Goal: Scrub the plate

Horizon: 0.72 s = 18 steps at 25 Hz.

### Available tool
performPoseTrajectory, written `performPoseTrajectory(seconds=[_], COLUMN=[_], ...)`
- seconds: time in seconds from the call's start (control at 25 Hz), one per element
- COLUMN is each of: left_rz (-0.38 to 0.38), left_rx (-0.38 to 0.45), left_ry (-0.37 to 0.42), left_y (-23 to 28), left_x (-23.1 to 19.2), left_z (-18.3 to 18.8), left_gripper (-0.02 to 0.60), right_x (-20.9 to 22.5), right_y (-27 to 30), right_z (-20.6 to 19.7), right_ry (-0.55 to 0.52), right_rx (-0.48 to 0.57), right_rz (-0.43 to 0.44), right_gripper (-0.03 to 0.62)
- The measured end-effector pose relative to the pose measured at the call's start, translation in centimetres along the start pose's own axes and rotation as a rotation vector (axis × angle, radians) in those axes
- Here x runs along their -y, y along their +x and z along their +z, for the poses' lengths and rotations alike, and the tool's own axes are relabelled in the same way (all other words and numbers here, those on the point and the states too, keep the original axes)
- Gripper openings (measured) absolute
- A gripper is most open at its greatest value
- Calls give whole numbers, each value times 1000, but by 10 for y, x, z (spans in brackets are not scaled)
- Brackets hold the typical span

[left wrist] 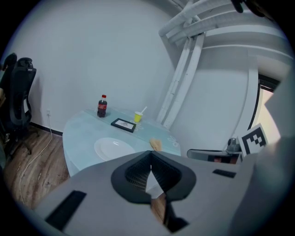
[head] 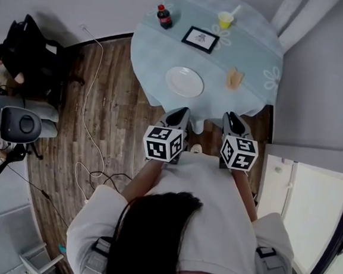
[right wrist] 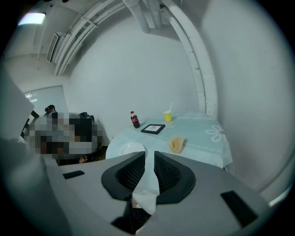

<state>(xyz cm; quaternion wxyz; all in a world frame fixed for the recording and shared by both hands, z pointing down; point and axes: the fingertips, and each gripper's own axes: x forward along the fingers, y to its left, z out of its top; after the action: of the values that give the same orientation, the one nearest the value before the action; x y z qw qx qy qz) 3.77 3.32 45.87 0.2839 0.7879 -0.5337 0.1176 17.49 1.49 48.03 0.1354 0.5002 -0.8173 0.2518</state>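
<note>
Head view: you're standing at the near edge of the round table [head: 152, 51] w/ the pale blue cloth, both grippers held up side by side in front of you and pointing at it, neither touching anything.

L gripper [head: 179, 112]: left gripper view shows the jaws fully together, tips touching, nothing between them.

R gripper [head: 233, 117]: right gripper view shows the jaws nearly together w/ only a thin slit, nothing in it; cloth shows through the gap.

Plate [head: 184, 81]: white, lying flat on the near part of the table, just ahead of your L gripper tips and apart from them.

Sponge [head: 234, 78]: tan, on the cloth to the plate's right, ahead of your R gripper, well apart from the plate.

Farther back on the table: black picture frame [head: 200, 38] lying flat near the middle, cola bottle [head: 164, 16] upright at the far left, yellow cup [head: 225, 19] w/ a straw or stick in it at the far right.

Off to your left: black office chair [head: 30, 49] on the wood floor [head: 114, 110], white cable [head: 91, 84] trailing across the boards.
</note>
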Motion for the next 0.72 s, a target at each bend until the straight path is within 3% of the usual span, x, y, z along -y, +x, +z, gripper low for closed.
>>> performPoseTrajectory(seconds=[0.52,0.6,0.72], left_rz=[20,24,23], left_rx=[2,-1,-12], left_ry=[-31,-41,-53], left_y=[25,29,36], left_x=[-37,-44,-56], left_z=[25,29,35], left_gripper=[9,9,9], right_x=[17,13,10], right_y=[25,32,44], right_z=[15,20,26], right_ry=[39,56,77], right_rx=[-4,8,15], right_rz=[-89,-62,-58], right_gripper=[48,140,153])
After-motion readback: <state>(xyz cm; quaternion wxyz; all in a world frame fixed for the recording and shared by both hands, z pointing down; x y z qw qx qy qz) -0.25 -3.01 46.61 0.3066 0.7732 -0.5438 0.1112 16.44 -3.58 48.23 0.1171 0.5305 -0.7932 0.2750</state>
